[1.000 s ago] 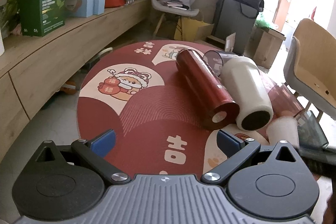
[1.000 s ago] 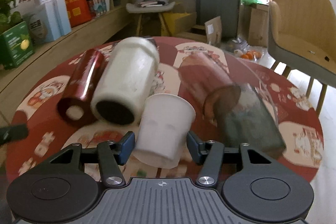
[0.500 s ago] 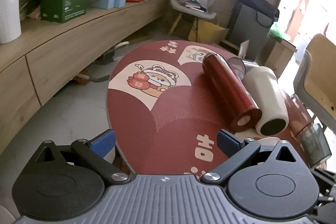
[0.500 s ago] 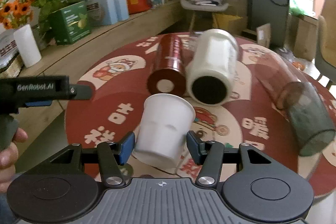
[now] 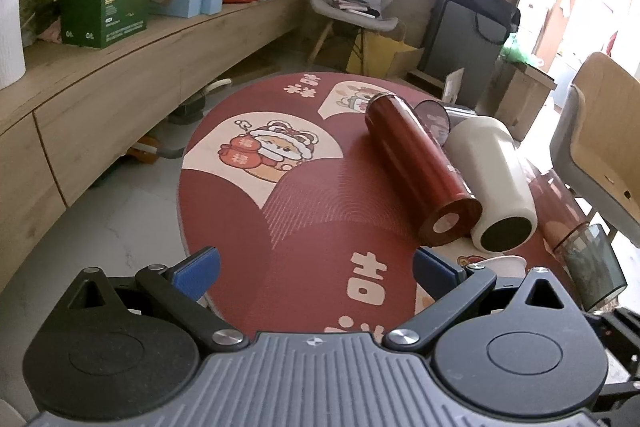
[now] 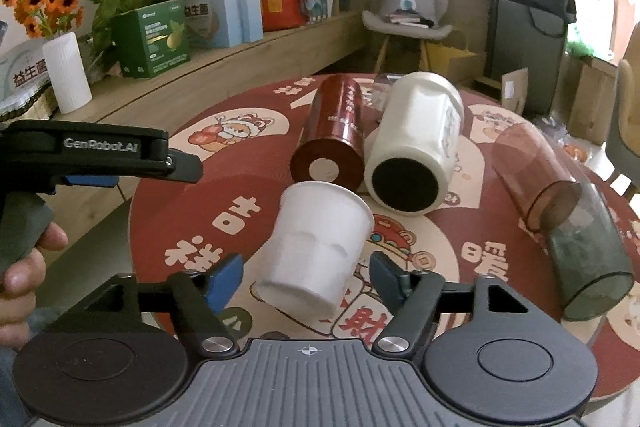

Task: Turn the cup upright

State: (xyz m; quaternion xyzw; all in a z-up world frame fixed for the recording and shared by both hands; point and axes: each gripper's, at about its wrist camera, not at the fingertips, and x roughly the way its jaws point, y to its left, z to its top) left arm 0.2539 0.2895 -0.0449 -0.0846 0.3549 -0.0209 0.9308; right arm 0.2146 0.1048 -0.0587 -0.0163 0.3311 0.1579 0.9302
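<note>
Right gripper spread wide, blue pads either side of the white paper cup with a gap on both flanks, gripping nothing. Cup near the table's near edge, tilted, rim toward the far side, base toward the camera. Probably very light, thin-walled, easily crushed; best pinched gently low on the ribbed lower wall, near the stiffer base. Just beyond, red tumbler and cream mug lying on their sides. Left gripper also wide open, empty, over the near left of the table.
</note>
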